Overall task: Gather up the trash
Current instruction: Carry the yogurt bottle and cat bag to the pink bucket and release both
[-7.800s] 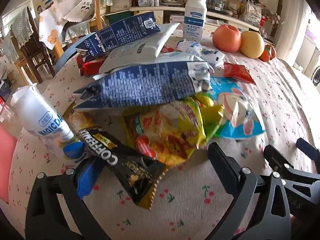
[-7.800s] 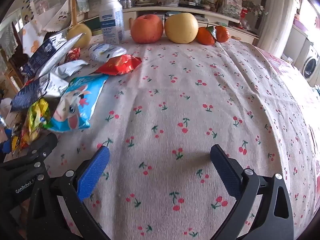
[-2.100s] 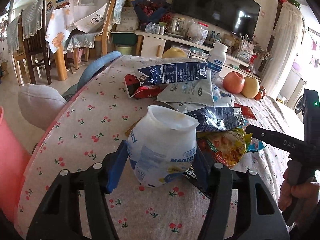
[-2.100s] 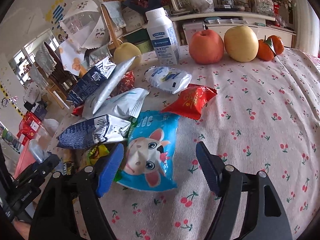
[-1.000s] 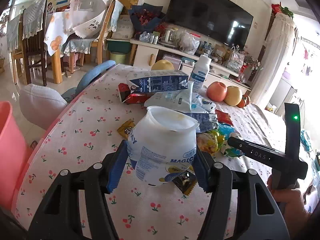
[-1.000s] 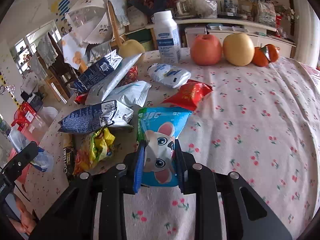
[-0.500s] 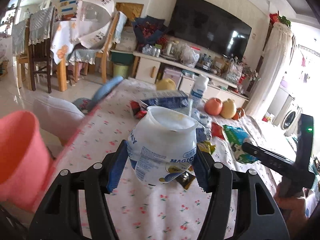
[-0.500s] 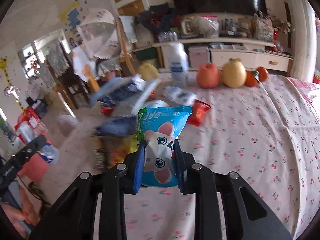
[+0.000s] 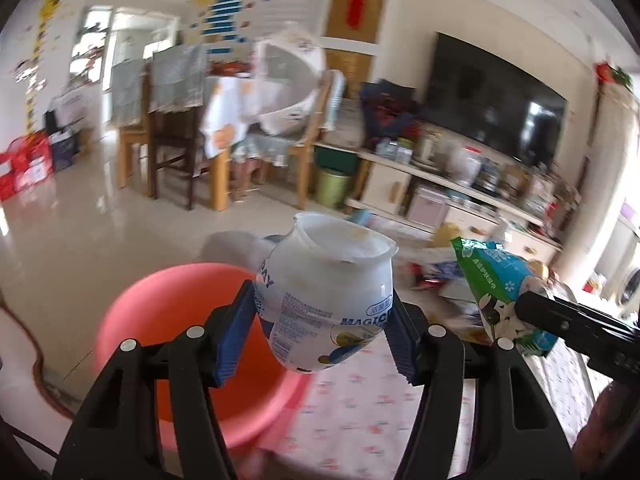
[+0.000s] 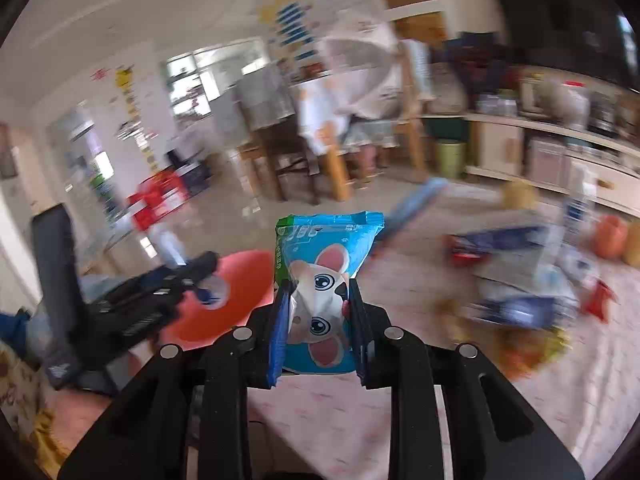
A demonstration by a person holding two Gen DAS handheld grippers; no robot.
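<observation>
L gripper (image 9: 322, 330) clamping empty yogurt bottle (image 9: 326, 296), R gripper (image 10: 318, 334) pinching blue rabbit snack bag (image 10: 324, 292); both hanging by table edge. Carry-to-bin step. Pink bin (image 9: 180, 344) just beyond; next: center over its mouth, then let go.

The left gripper (image 9: 322, 334) clamps a squat white plastic yogurt bottle (image 9: 326, 296) near a round pink plastic bin (image 9: 168, 320).
</observation>
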